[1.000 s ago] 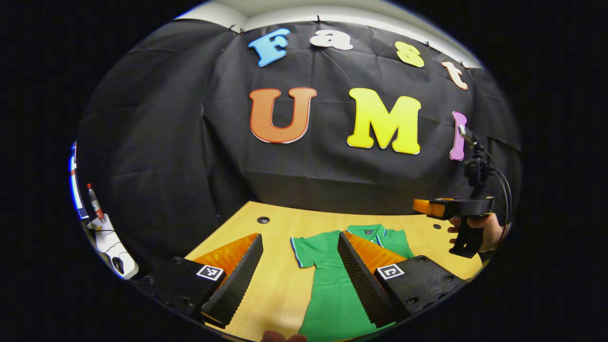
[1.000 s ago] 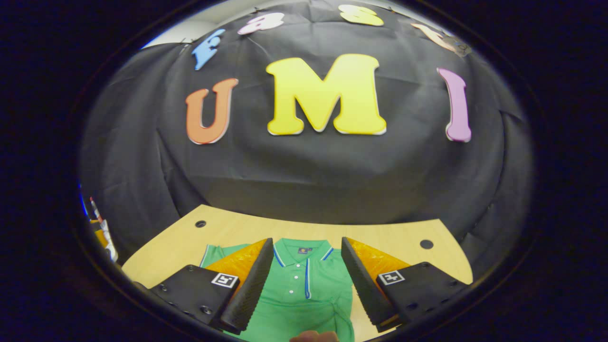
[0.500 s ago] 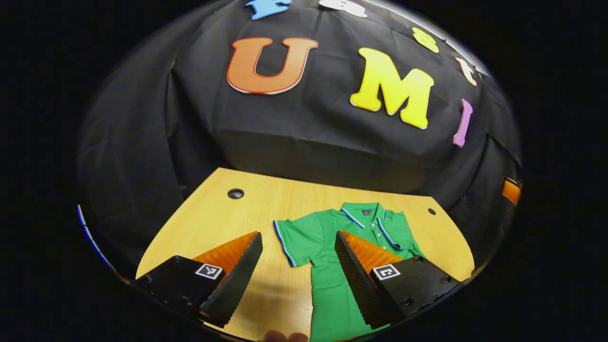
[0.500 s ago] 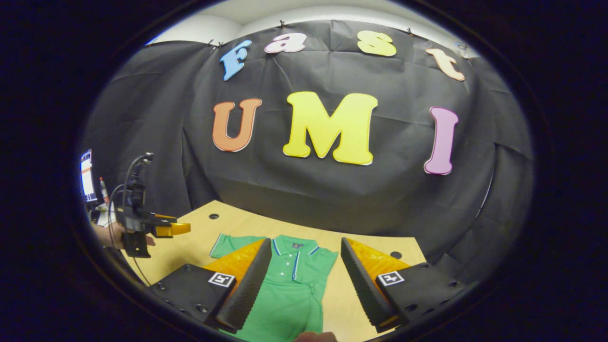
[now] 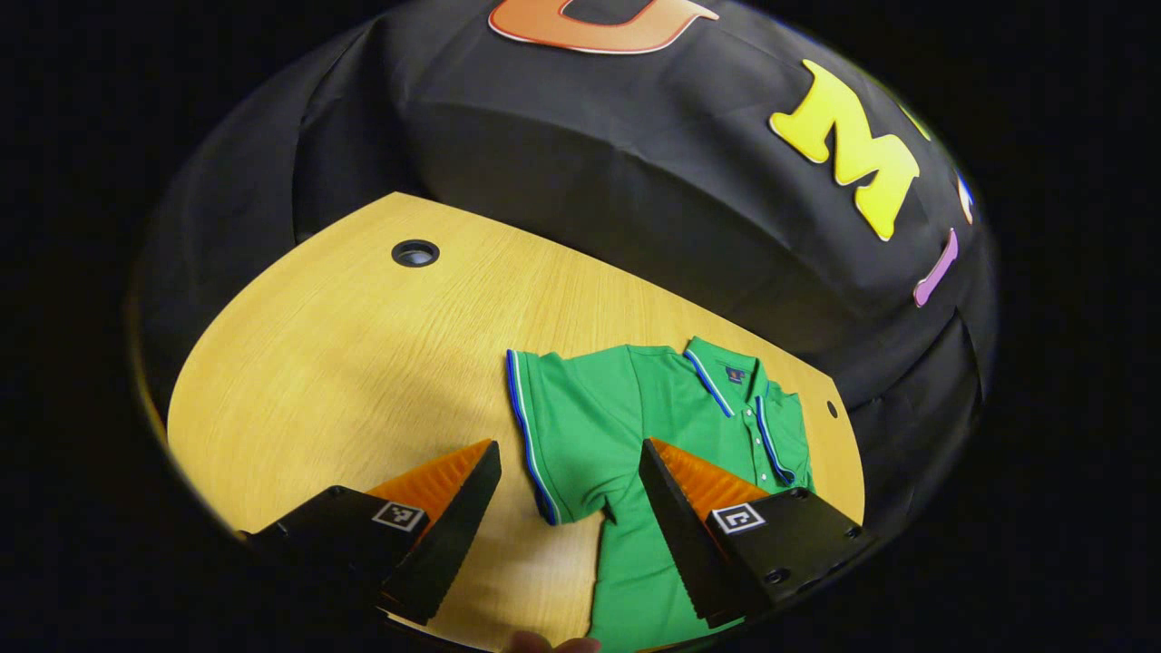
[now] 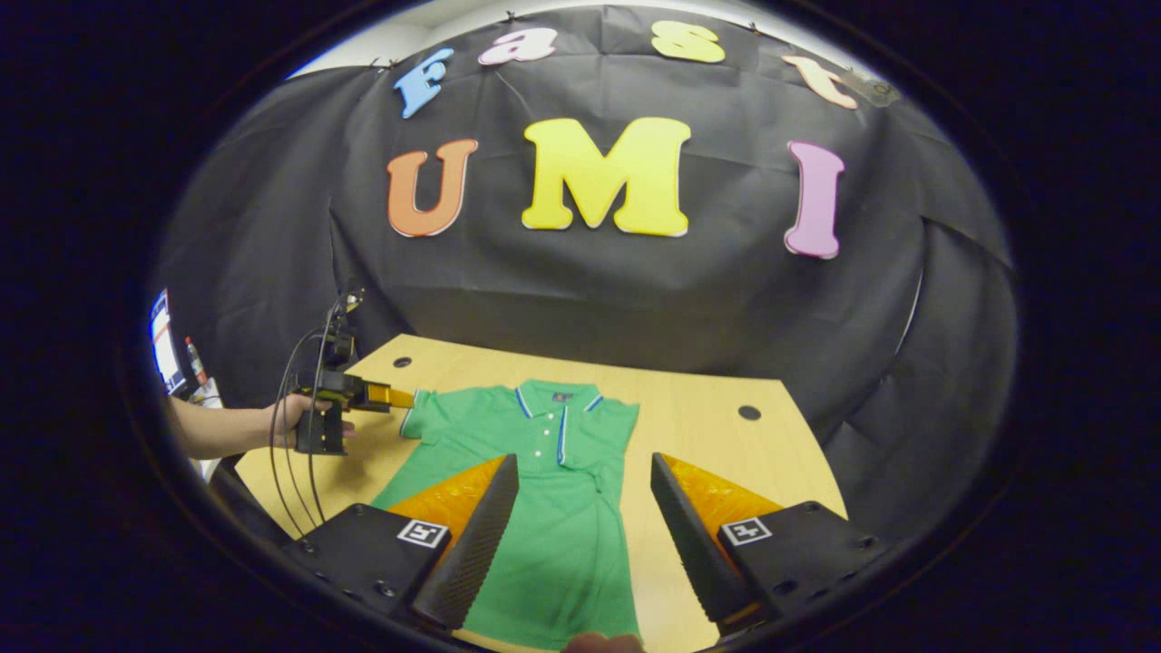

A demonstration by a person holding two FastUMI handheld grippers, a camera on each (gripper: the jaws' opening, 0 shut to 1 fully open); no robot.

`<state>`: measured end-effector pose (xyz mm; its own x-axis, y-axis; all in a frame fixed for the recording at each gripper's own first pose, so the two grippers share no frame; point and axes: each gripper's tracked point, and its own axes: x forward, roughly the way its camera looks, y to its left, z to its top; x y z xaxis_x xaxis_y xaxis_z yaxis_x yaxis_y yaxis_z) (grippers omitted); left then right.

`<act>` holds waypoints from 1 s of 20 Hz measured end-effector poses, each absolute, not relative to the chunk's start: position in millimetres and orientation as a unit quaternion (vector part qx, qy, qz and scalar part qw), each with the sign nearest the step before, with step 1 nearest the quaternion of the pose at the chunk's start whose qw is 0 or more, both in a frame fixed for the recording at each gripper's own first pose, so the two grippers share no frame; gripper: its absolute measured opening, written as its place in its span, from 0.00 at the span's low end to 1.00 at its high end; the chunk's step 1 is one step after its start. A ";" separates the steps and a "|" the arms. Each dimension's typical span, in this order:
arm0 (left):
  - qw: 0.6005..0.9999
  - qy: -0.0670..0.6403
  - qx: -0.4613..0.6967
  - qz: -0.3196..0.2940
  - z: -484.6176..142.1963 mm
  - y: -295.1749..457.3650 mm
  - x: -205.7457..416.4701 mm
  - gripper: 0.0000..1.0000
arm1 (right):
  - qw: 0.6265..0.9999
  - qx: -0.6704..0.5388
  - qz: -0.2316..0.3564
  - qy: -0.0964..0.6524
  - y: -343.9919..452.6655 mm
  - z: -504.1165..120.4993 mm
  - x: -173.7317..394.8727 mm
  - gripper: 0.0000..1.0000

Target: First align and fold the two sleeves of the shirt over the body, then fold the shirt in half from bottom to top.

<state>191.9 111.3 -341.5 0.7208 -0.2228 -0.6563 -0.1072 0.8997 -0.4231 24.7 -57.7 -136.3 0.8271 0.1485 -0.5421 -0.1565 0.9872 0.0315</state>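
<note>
A green polo shirt [image 5: 635, 426] with blue-and-white trim lies flat on the wooden table [image 5: 363, 345], collar toward the booth wall. Its left sleeve [image 5: 544, 426] is spread out. My left gripper [image 5: 568, 453] hovers open just above that sleeve, the hem between its fingers. In the right gripper view the shirt [image 6: 553, 508] lies ahead, and its right sleeve looks folded in over the body. My right gripper [image 6: 583, 462] is open over the lower body with nothing in it. There the left gripper [image 6: 404, 397], held by a hand [image 6: 290, 422], points at the left sleeve [image 6: 431, 422].
The table [image 6: 707, 435] has round cable holes [image 5: 414, 252] [image 6: 749, 413] near its far corners. A forearm [image 6: 218, 431] and cables reach in from the left. A screen and small items [image 6: 172, 349] stand beyond the table's left edge.
The left gripper has tilted down and closed in on the left sleeve. The right gripper has pulled back, so more of the shirt shows. Both stay open.
</note>
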 end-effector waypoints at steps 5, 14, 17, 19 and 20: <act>0.897 0.379 -0.225 -0.034 -361.2 104.6 209.0 0.99 | 0.943 0.015 0.067 0.325 -62.2 -162.3 6.8 0.93; 0.905 0.374 -0.201 -0.013 -376.5 97.6 219.6 0.87 | 0.945 0.026 0.033 0.323 -80.1 -168.2 18.0 0.93; 0.917 0.364 -0.162 0.022 -384.9 104.6 218.0 0.37 | 0.948 0.014 0.024 0.318 -88.4 -169.4 19.0 0.90; 0.920 0.364 -0.148 0.022 -384.0 101.0 220.4 0.21 | 0.947 0.019 0.012 0.321 -97.0 -173.0 17.1 0.93; 0.920 0.366 -0.142 0.018 -382.6 98.8 221.1 0.18 | 0.946 0.023 0.005 0.322 -101.5 -174.8 16.2 0.93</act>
<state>221.1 98.8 -382.6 0.7318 -0.0708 -0.6779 -0.1365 0.9592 -0.2475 16.2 -101.5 -174.8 0.7920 0.0247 -0.6100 0.0046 0.9989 0.0464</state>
